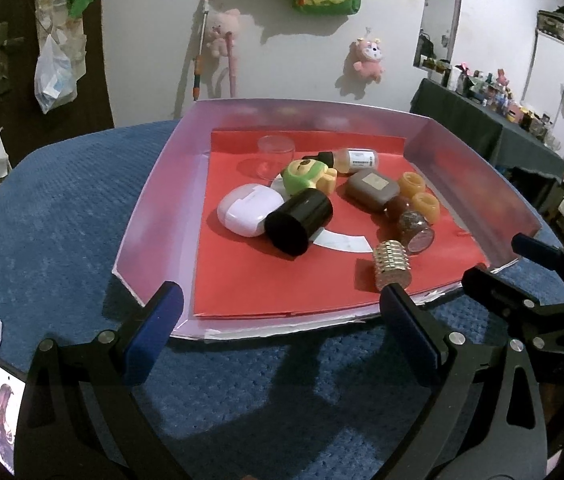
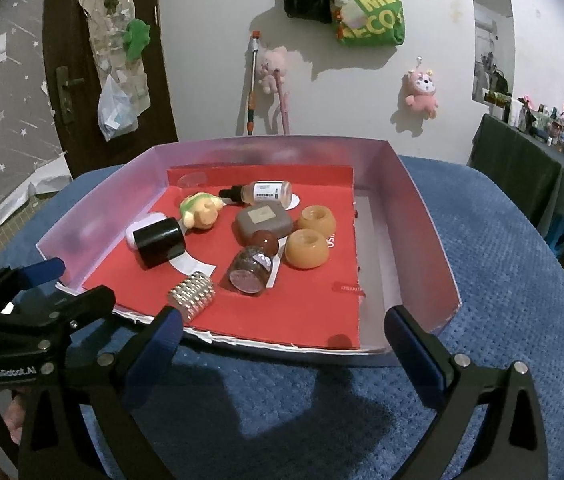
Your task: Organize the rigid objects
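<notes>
A lilac-walled tray [image 1: 150,220] [image 2: 422,240] with a red liner holds the objects. In it lie a black cylinder [image 1: 298,222] [image 2: 160,242], a white earbud case [image 1: 244,210], a green toy [image 1: 306,176] [image 2: 200,210], a dropper bottle [image 1: 356,159] [image 2: 266,192], a brown case [image 1: 372,189] [image 2: 264,219], two amber rings [image 1: 426,207] [image 2: 307,249], a glitter jar [image 1: 416,230] [image 2: 250,270] and a clear cup [image 1: 276,156]. A ribbed metal cylinder [image 1: 392,270] [image 2: 192,296] rests by the tray's near edge. My left gripper [image 1: 282,332] and right gripper [image 2: 284,354] hover side by side before that edge, both open and empty.
The tray sits on a blue textured cloth [image 1: 62,208] [image 2: 502,280]. A phone [image 1: 2,412] lies at the near left. A dark table [image 1: 502,132] crowded with bottles stands at the right. Plush toys and bags hang on the wall behind.
</notes>
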